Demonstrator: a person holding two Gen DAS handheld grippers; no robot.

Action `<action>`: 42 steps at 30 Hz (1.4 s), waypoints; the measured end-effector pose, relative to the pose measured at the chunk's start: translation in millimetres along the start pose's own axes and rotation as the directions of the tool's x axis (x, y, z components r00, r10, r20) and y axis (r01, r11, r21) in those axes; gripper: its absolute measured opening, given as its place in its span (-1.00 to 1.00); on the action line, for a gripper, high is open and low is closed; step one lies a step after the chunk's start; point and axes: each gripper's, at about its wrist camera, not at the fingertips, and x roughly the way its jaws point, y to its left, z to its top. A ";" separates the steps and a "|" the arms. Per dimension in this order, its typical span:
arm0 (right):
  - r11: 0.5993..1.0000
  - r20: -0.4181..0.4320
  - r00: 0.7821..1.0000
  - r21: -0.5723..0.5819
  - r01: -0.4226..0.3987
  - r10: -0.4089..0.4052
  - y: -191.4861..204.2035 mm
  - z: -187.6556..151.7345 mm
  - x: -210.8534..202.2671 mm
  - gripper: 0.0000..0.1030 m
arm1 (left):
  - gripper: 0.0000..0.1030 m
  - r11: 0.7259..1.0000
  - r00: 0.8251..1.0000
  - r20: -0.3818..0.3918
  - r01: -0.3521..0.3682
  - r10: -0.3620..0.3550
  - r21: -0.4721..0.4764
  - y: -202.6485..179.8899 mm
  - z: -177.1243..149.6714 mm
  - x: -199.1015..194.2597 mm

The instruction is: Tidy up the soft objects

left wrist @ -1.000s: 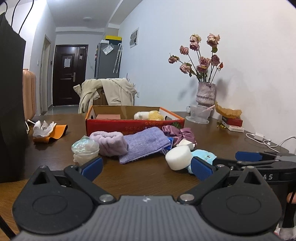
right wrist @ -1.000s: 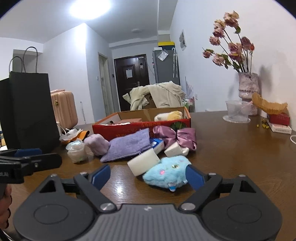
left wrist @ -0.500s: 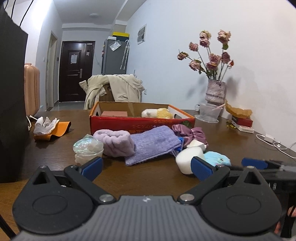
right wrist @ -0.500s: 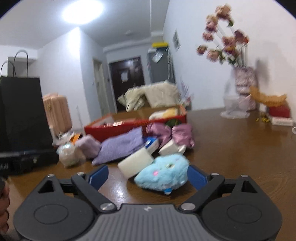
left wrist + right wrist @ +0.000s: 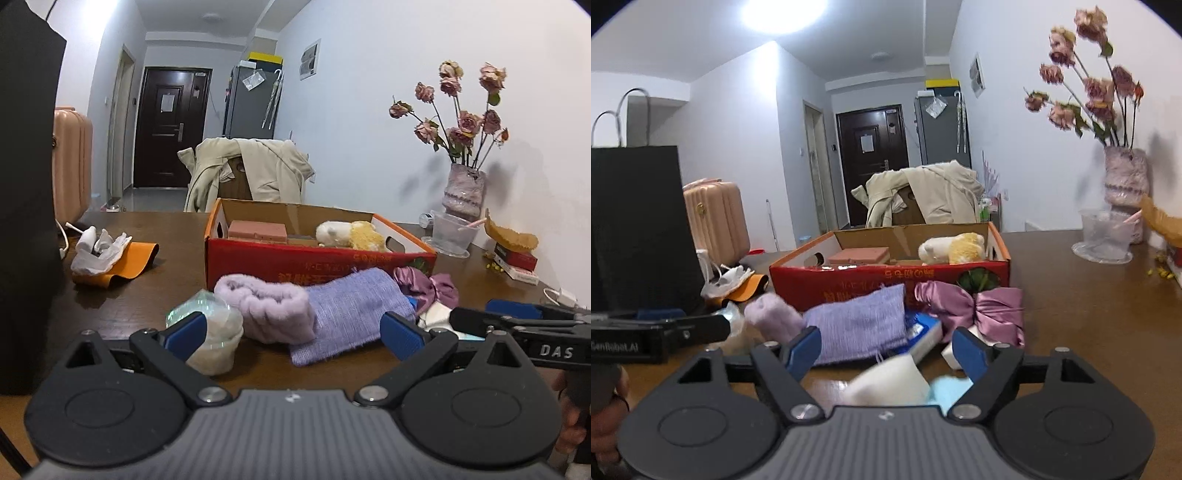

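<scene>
Soft objects, heaped on the table (image 5: pixel 177 236) before the red cardboard box (image 5: pixel 886 275) for sorting: white sponge (image 5: pixel 890 380) and blue plush (image 5: pixel 951 387) between right gripper (image 5: pixel 886 350) pads, just closing, ungripped; left gripper (image 5: pixel 291 334) wide, empty.

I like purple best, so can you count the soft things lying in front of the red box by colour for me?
Purple: 3: fuzzy band, knit pouch, satin bow
White: 2: sponge, small block
Blue: 1: plush
Clear: 1: wrapped ball
Total: 7
</scene>
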 end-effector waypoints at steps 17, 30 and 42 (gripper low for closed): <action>0.999 -0.172 0.984 0.011 -0.035 0.036 -17.6 32.7 97.7 0.01 | -0.08 0.991 0.960 -0.256 0.091 -0.113 -0.095 -9.9 4.8 76.9; 0.994 -0.173 0.980 -0.014 -0.106 0.102 -6.5 37.9 94.6 -0.81 | -0.75 0.948 0.951 -0.254 0.095 -0.177 -0.305 -3.0 1.5 86.3; 0.994 -0.011 0.994 -0.024 -0.108 0.107 -5.5 62.1 2.6 -0.82 | -0.78 0.958 0.977 -0.076 0.180 -0.201 -0.225 -28.3 39.8 13.2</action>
